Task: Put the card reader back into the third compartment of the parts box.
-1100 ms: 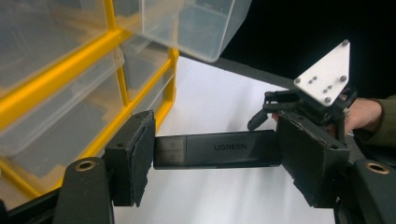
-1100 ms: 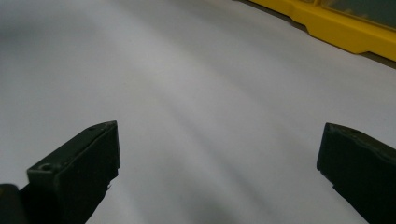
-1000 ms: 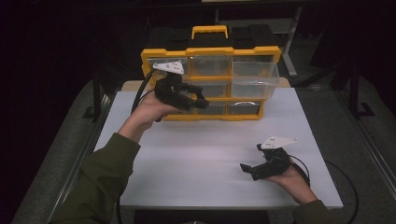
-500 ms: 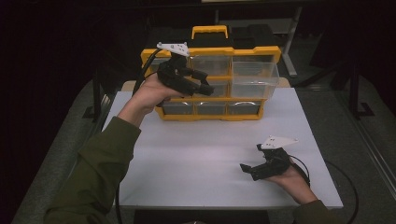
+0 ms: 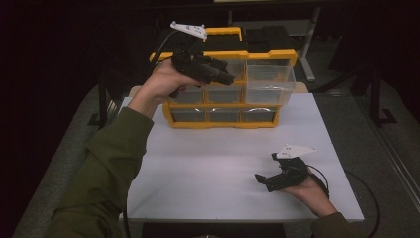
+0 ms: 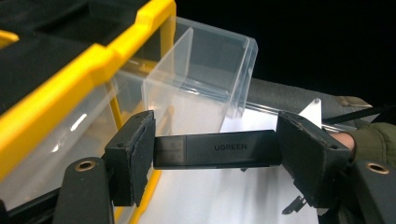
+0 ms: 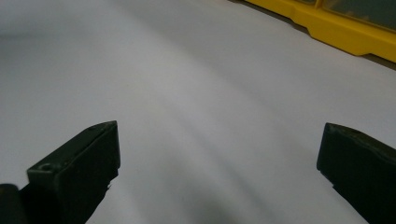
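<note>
High view: we hold our left gripper (image 5: 225,78) up by the organiser's (image 5: 225,106) top row, beside the pulled-out drawer (image 5: 270,79); our right gripper (image 5: 267,179) rests on the table (image 5: 198,163).

Left gripper view: the jaws clamp the stick (image 6: 217,148) end to end, its long axis running jaw to jaw. We judge it picked up but not yet dropped in the drawer.

Right gripper view: jaws wide, empty.

1. The high view looks forward and down from above the person's side onto the white table (image 5: 223,163), taking in its whole top.
2. The left gripper view sits raised, close beside the yellow organizer (image 6: 70,79), facing along its front.
3. The right gripper view skims low over the table; the organizer's base (image 7: 327,28), seen from above too, crosses its upper edge.
</note>
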`<state>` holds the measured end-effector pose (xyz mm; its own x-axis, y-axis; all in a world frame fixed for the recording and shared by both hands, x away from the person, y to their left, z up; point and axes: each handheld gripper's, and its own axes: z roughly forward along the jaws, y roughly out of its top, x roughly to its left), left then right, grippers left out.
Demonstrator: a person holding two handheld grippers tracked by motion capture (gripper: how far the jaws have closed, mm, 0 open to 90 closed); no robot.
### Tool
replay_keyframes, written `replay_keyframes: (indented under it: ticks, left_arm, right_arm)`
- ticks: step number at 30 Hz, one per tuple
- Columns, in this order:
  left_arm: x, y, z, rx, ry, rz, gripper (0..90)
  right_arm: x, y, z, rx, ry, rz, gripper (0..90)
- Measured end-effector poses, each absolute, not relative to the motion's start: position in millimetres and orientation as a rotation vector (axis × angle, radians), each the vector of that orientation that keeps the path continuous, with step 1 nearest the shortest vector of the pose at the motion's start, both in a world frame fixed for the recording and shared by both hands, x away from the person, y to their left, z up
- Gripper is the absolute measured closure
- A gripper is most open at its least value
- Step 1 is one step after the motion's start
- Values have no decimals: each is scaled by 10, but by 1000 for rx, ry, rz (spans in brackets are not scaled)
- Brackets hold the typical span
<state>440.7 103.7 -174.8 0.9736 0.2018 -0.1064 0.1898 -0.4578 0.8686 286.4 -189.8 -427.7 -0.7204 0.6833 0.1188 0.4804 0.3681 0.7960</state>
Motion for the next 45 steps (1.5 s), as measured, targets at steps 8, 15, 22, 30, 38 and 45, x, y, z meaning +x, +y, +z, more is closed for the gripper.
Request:
replay_keyframes:
  ticks: [8,15,22,30,38,45]
  left_arm:
    - [4492,892,-1574,2056,259,8,302]
    - [4553,699,-1480,2051,248,-5,301]
    - [4637,506,-1502,2059,246,-34,301]
    - [4686,265,-1593,2081,215,-59,301]
    - [4697,129,-1733,2116,221,-23,301]
    - [4704,91,-1791,2120,236,-13,302]
  right_arm:
    - [2864,-1899,-4274,1039,2398,1281,0]
    - [2865,-1901,-4273,1041,2395,1288,0]
    - [2866,-1903,-4268,1041,2392,1292,0]
    - [2865,-1913,-4261,1041,2388,1300,0]
    - [2862,-1913,-4259,1043,2387,1306,0]
    - [2862,-1909,-4258,1042,2387,1309,0]
